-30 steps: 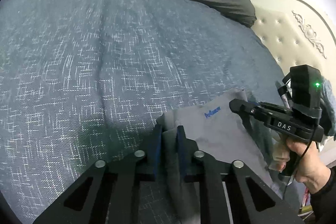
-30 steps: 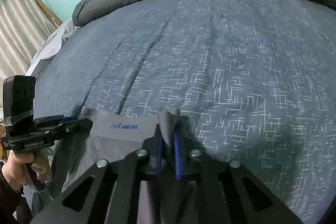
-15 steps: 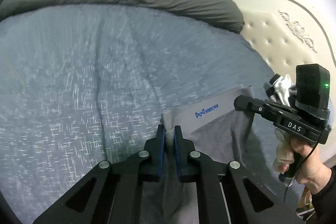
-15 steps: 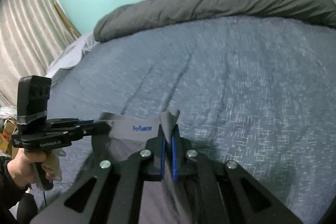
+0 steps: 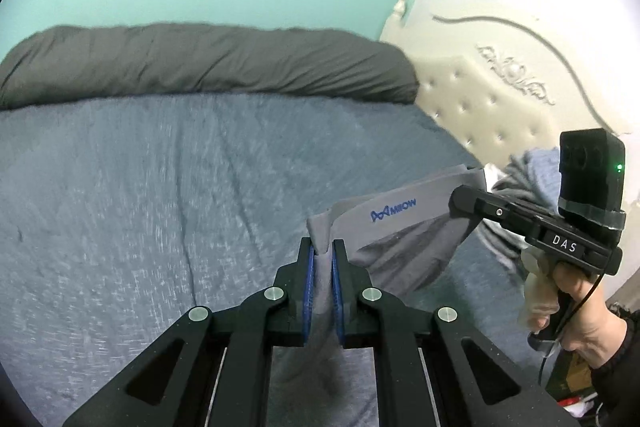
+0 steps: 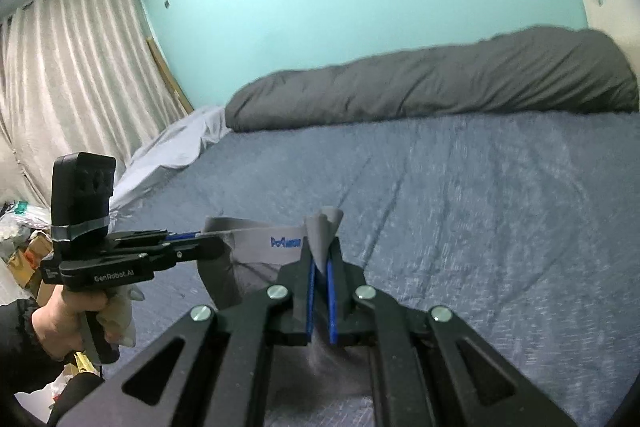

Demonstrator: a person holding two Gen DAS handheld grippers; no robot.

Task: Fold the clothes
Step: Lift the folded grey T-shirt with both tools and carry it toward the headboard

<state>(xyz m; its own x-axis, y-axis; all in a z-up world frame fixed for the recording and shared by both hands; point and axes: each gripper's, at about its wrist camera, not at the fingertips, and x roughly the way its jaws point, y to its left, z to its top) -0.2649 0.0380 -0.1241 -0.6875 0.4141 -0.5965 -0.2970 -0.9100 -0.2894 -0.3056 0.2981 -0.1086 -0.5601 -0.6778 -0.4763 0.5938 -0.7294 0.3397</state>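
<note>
A grey garment (image 5: 404, 247) with a pale waistband and a blue logo (image 5: 394, 213) hangs stretched between both grippers above the bed. My left gripper (image 5: 322, 247) is shut on one end of the waistband, and grey cloth sticks up between its blue pads. The right gripper (image 5: 460, 201), held in a hand (image 5: 576, 311), pinches the other end. In the right wrist view, my right gripper (image 6: 320, 253) is shut on a fold of the garment (image 6: 256, 241). The left gripper (image 6: 204, 245) holds the far end there. The garment's lower part is hidden below the jaws.
A blue-grey bedspread (image 5: 160, 207) covers the bed, with a rolled dark grey duvet (image 5: 200, 63) along its far side. A cream tufted headboard (image 5: 480, 107) and a heap of clothes (image 5: 532, 167) lie to the right. Curtains (image 6: 60, 87) and floor clutter (image 6: 24, 251) are at the left.
Both grippers have risen together and lifted the garment off the bedspread. The views have tipped upward, so the turquoise wall now fills the top.
</note>
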